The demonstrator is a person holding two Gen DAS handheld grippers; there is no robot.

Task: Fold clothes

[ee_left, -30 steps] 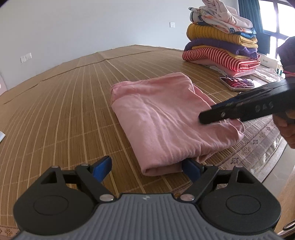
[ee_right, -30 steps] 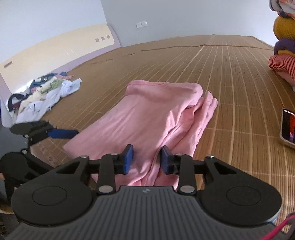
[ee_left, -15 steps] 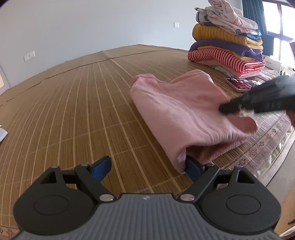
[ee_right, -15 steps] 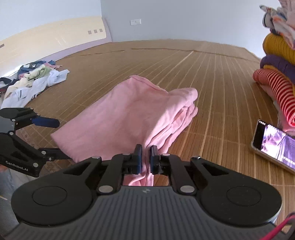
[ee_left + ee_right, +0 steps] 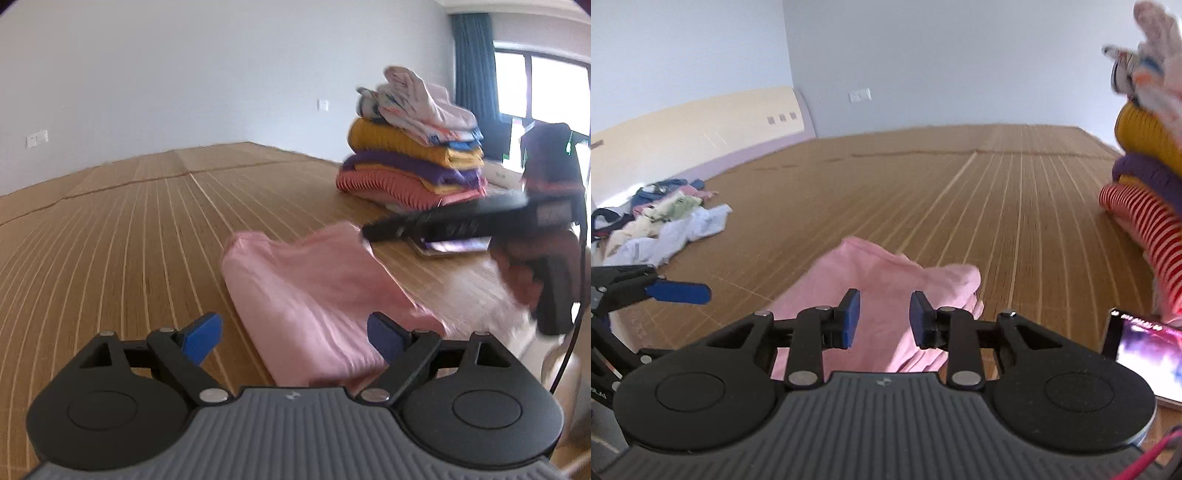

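A bedroom in a home is shown. A wide bed is covered by a bamboo mat (image 5: 960, 206), and a cream headboard (image 5: 701, 129) is set along the far left wall. Folded clothes (image 5: 413, 162) are stacked at far right, a curtained window (image 5: 476, 66) is seen behind them, and loose laundry (image 5: 661, 218) is heaped at left.

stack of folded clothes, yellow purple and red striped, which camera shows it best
The left wrist view. It shows the whole stack of folded clothes standing on the bamboo mat, blurred. The right wrist view catches only the stack's left part, cut off by the right edge.
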